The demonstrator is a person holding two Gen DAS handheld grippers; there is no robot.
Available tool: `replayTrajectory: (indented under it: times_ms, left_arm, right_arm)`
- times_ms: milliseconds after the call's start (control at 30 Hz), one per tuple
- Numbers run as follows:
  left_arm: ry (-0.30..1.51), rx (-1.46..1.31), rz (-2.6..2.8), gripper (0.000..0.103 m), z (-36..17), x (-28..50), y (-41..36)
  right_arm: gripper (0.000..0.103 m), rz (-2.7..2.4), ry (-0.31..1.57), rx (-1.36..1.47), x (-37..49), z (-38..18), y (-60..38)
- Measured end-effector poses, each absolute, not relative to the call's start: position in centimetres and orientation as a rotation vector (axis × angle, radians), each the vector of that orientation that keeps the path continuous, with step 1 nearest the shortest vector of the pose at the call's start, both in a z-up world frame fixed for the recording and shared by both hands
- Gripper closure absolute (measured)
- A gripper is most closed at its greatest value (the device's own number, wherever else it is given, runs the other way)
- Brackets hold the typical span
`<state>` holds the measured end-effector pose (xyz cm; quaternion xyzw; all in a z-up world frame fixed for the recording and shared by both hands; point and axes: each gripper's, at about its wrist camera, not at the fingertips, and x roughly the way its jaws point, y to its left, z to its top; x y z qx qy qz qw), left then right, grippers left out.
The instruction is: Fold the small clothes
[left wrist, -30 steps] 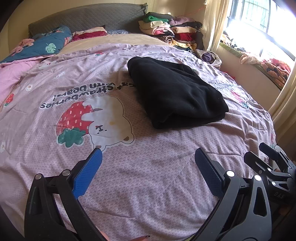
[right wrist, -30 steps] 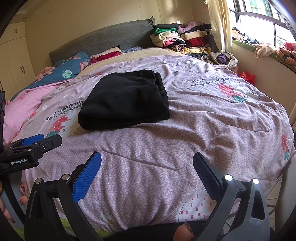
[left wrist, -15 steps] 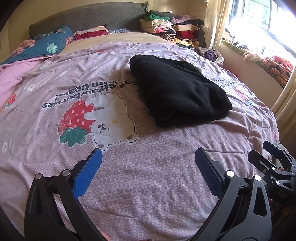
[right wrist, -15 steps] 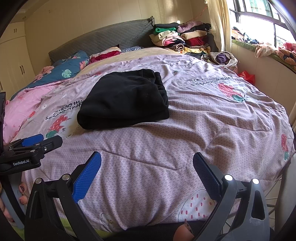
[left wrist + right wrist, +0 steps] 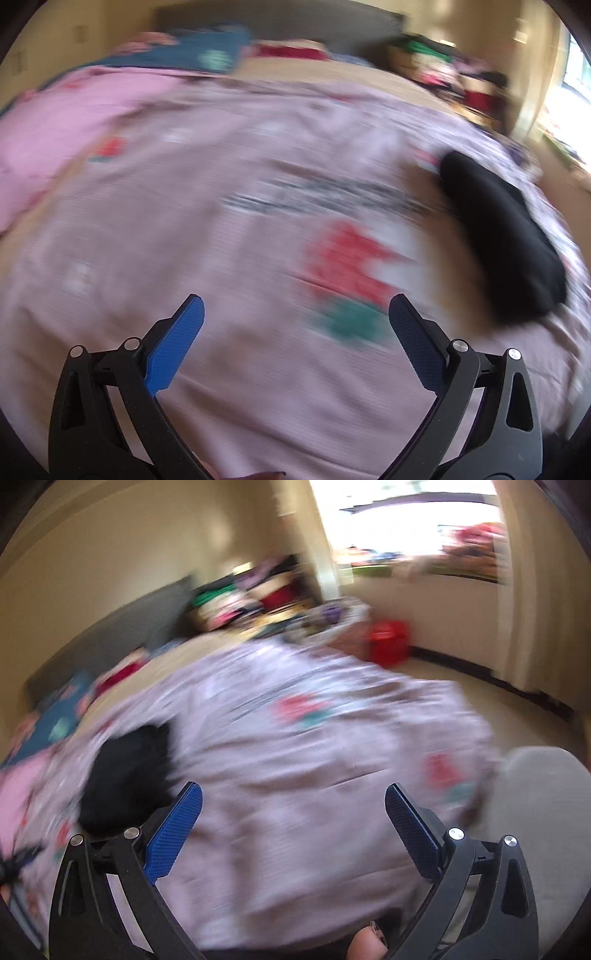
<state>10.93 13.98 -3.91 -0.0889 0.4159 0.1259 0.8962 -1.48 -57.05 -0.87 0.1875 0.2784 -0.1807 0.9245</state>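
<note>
Both views now smeared with motion blur, sharp half a second ago. Left gripper [image 5: 295,317] has swung left: black folded garment [image 5: 502,236] slid from centre to right edge. Right gripper [image 5: 293,801] swung right: garment [image 5: 125,771] now far left, window [image 5: 406,528] ahead.

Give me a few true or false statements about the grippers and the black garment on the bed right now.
1. The left gripper is open. True.
2. The right gripper is shut on the black garment. False: it is open and empty.
3. The black garment lies on the quilt. True.
4. In the left wrist view the black garment sits between the fingers. False: it lies off to the right, apart from them.
</note>
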Motion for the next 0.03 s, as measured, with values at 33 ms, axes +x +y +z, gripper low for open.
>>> replayTrajectory:
  times_ms: [33]
  left_arm:
    - [0.852,-0.17,0.368,0.009,-4.06,11.39,17.79]
  right_arm:
    - [0.004,-0.469,0.587,0.402,-2.06,-1.44,-60.91]
